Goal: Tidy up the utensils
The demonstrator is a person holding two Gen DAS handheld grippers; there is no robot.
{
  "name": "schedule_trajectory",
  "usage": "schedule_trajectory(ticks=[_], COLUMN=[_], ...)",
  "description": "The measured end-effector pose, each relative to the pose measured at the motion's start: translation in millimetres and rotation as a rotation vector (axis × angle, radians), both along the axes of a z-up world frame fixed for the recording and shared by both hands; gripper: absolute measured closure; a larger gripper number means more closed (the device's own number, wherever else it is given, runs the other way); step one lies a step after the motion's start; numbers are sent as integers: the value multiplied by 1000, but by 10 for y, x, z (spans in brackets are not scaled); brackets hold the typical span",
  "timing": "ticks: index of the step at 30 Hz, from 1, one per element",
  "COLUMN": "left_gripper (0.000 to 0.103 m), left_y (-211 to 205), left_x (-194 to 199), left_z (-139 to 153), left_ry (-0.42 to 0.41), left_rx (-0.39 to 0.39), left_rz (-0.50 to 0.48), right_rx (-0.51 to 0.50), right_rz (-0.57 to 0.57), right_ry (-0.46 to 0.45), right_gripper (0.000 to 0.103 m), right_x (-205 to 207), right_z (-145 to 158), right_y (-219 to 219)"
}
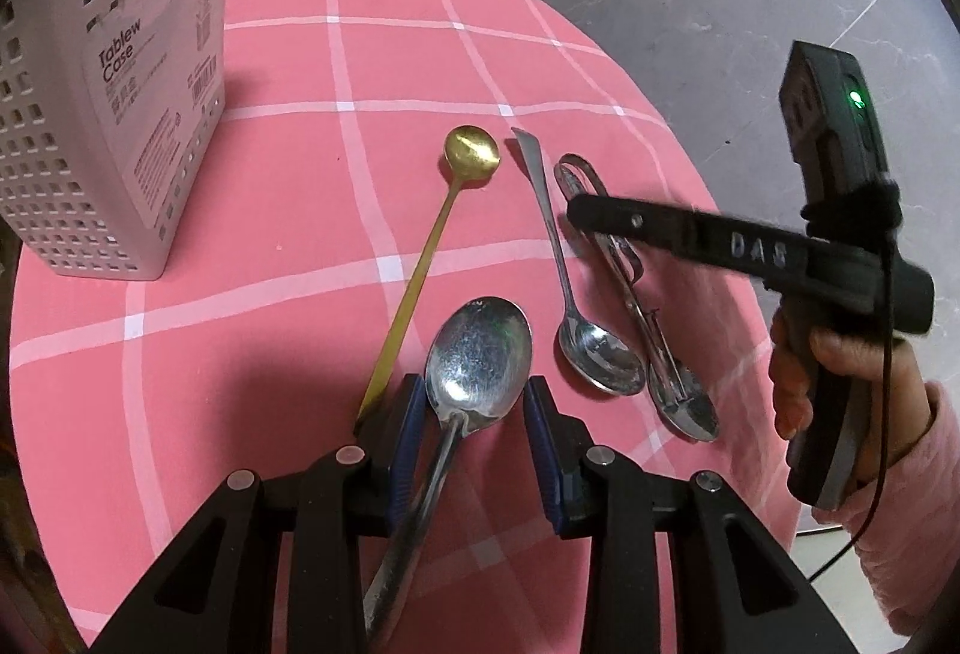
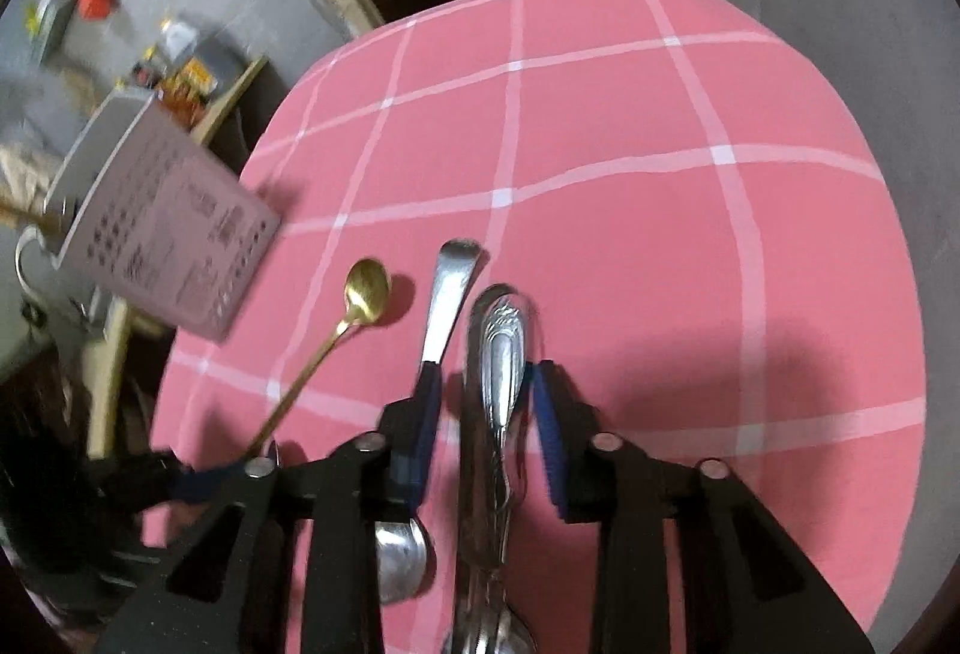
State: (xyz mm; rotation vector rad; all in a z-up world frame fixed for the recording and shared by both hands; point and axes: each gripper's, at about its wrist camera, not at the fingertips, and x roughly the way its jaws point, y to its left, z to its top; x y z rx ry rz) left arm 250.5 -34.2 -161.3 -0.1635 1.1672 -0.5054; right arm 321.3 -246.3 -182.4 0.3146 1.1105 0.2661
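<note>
Several spoons lie on the pink checked tablecloth (image 1: 288,162). In the left wrist view my left gripper (image 1: 477,432) is open, its blue pads either side of a large steel spoon (image 1: 477,354). A gold spoon (image 1: 471,153), a smaller steel spoon (image 1: 594,354) and a pair of ornate spoons (image 1: 678,390) lie beside it. In the right wrist view my right gripper (image 2: 489,432) is open, its pads astride the ornate spoons' handles (image 2: 504,354). The plain steel spoon (image 2: 447,294) and gold spoon (image 2: 366,288) lie to its left. The right gripper (image 1: 576,213) also shows in the left wrist view.
A white perforated tableware case (image 1: 102,72) stands at the table's far left; it also shows in the right wrist view (image 2: 162,228). The round table's edge (image 1: 630,72) drops to a grey floor. Clutter and shelves lie beyond the table.
</note>
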Motion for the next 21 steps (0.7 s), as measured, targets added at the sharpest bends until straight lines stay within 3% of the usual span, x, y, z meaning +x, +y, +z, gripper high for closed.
schedule_trajectory(ticks=[4, 8, 15, 17, 18, 19, 20, 21], left_gripper=[72, 72, 73, 74, 75, 84, 100, 101], left_y=[81, 154, 202, 212, 223, 232, 243, 247], left_x=[-26, -116, -371, -435, -450, -456, -467, -471], left_z=[18, 98, 491, 638, 686, 750, 803, 843], left_ry=[4, -22, -187, -253, -271, -294, -313, -324], left_rx=[-32, -78, -127, -130, -131, -132, -127, -124], left_rz=[5, 17, 21, 16, 12, 8, 4, -2], right_rx=[118, 155, 167, 157, 164, 172, 170, 165], right_rz=[-57, -75, -99, -102, -106, -111, -111, -109], right_ry=[23, -20, -188, -234, -256, -273, -288, -297], right_gripper=[83, 83, 84, 100, 101, 101, 101, 101], right_x=[-22, -185, -563, -681, -757, -811, -870, -895], right_z=[-52, 71, 457, 562, 602, 638, 671, 695], right_y=[-149, -190, -254, -256, -250, -267, -250, -256])
